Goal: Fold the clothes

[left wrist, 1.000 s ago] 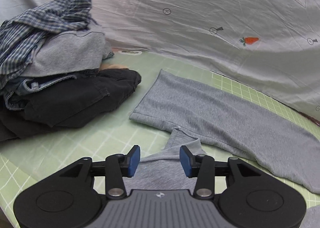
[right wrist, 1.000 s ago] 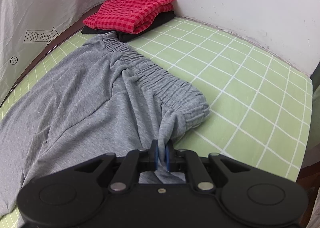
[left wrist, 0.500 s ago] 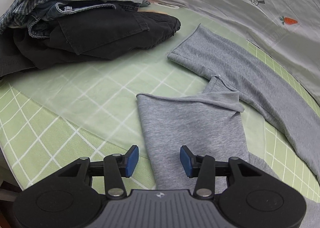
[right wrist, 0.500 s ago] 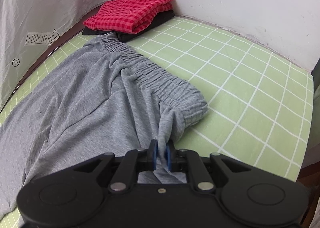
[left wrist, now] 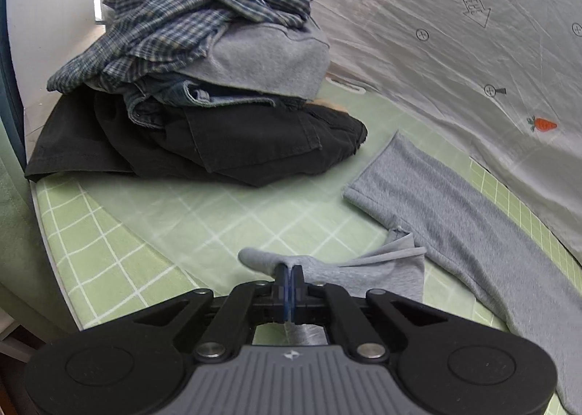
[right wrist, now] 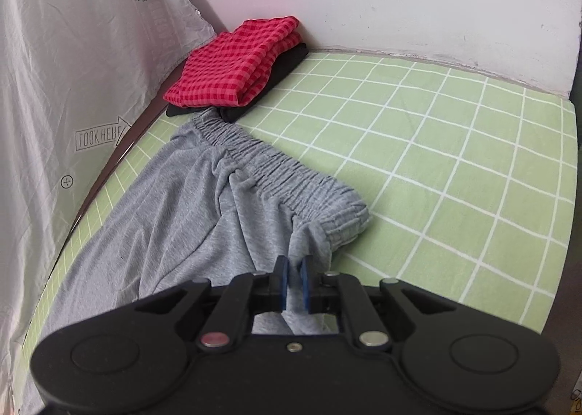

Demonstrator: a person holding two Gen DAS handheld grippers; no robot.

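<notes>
Grey sweatpants [left wrist: 473, 218] lie spread on a green checked sheet [left wrist: 225, 218]. In the left wrist view my left gripper [left wrist: 288, 275] is shut on the hem of the near leg [left wrist: 363, 271], which bunches up off the sheet at the pads; the far leg lies flat to the right. In the right wrist view my right gripper [right wrist: 294, 271] is shut on a fold of the grey sweatpants [right wrist: 189, 211] just below the gathered elastic waistband [right wrist: 291, 178], and the cloth pulls up toward the pads.
A heap of unfolded clothes [left wrist: 203, 80], plaid shirt over grey, denim and black pieces, sits at the left end. A folded red checked garment [right wrist: 240, 62] on a black one rests by the white wall. A white printed sheet [right wrist: 72, 69] hangs along the far side.
My left gripper, open over the near leg half a second ago, has shut on its hem and lifted it. My right gripper keeps its hold and has shifted, raising the waistband fold.
</notes>
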